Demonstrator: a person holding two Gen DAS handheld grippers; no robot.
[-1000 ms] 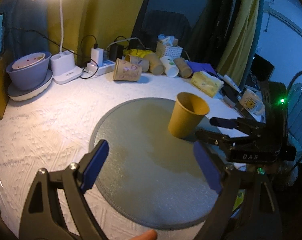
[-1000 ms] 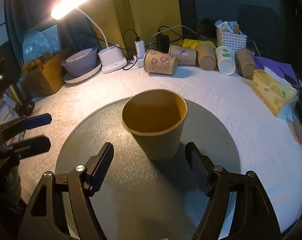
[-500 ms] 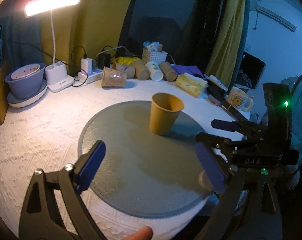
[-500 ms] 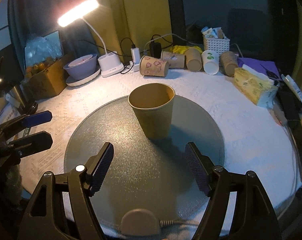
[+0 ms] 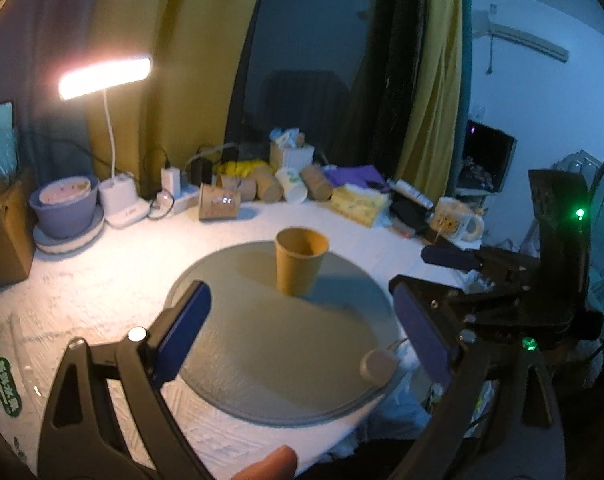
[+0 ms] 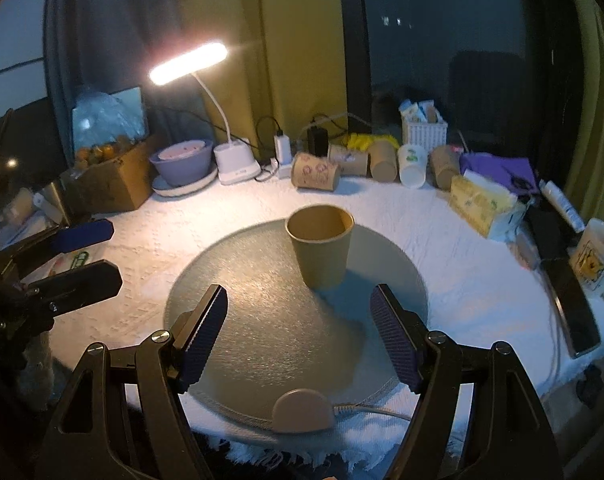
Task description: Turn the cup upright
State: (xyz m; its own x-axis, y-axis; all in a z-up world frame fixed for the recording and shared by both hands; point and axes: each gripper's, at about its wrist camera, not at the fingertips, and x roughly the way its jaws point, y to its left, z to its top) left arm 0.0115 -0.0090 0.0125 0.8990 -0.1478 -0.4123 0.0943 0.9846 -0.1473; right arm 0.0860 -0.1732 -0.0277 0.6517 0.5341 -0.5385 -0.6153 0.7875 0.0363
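A plain tan paper cup (image 5: 299,261) stands upright, mouth up, on a round grey glass plate (image 5: 269,360); it also shows in the right wrist view (image 6: 322,250) on the same plate (image 6: 261,320). My left gripper (image 5: 302,338) is open and empty, well back from the cup near the plate's front edge. My right gripper (image 6: 299,338) is open and empty, also back from the cup. The right gripper shows at the right of the left wrist view (image 5: 446,270), and the left gripper at the left of the right wrist view (image 6: 89,252).
Several paper cups (image 6: 316,172) lie on their sides along the table's back, beside a lit desk lamp (image 6: 237,162), a purple bowl (image 6: 181,160), a tissue pack (image 6: 482,206) and a mug (image 6: 594,258). A round controller with cable (image 6: 302,410) sits at the plate's front edge.
Both grippers have pulled back and up from the cup, which now looks smaller and farther. The cup stays upright in the same place on the plate.
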